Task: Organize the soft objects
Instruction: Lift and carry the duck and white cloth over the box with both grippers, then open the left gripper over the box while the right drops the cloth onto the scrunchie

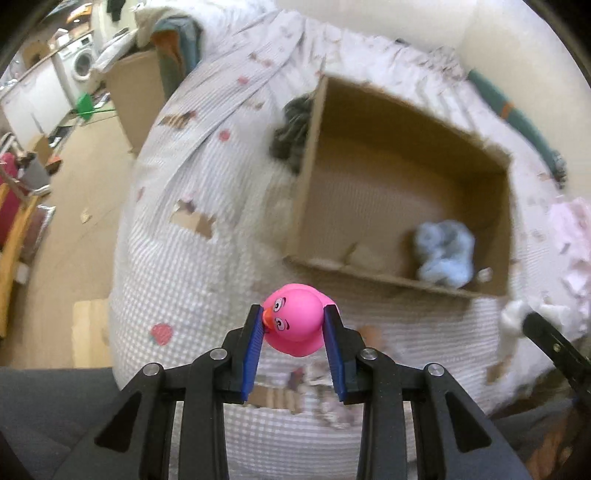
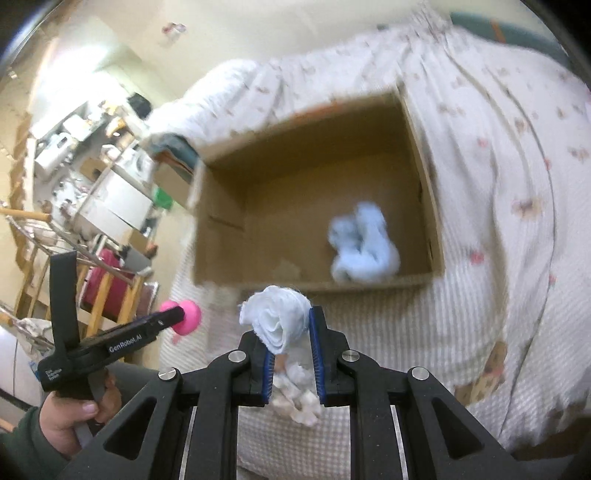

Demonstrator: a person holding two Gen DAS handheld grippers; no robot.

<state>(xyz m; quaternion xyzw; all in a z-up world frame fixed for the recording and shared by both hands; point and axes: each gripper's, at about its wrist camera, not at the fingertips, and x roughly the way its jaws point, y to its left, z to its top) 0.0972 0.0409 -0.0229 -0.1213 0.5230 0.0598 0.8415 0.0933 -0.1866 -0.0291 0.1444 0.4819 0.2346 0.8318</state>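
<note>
We see a glossy, smooth pink duck (image 1: 293, 319) of plastic or rubber between ribbed blue pads (image 1: 255, 354) on matt black plastic fingers with bright metal pins. The box (image 1: 406, 177) is matt brown cardboard, rough at its torn edges. The bedcover (image 1: 192, 280) is waffle-textured cloth. The pale blue toy (image 1: 445, 258) looks fluffy; the white bundle (image 2: 277, 317) is soft cloth.

A bed (image 1: 207, 206) with a white checked cover printed with small pink and brown figures fills the middle of both views. In the left wrist view a tan floor (image 1: 74, 221) runs down the left side. At the upper left stand a washing machine (image 1: 82, 62) and white cabinets (image 1: 33, 99). A cream wall (image 2: 258, 26) spans the top of the right wrist view, and a wooden rack (image 2: 107, 291) stands at the left.
</note>
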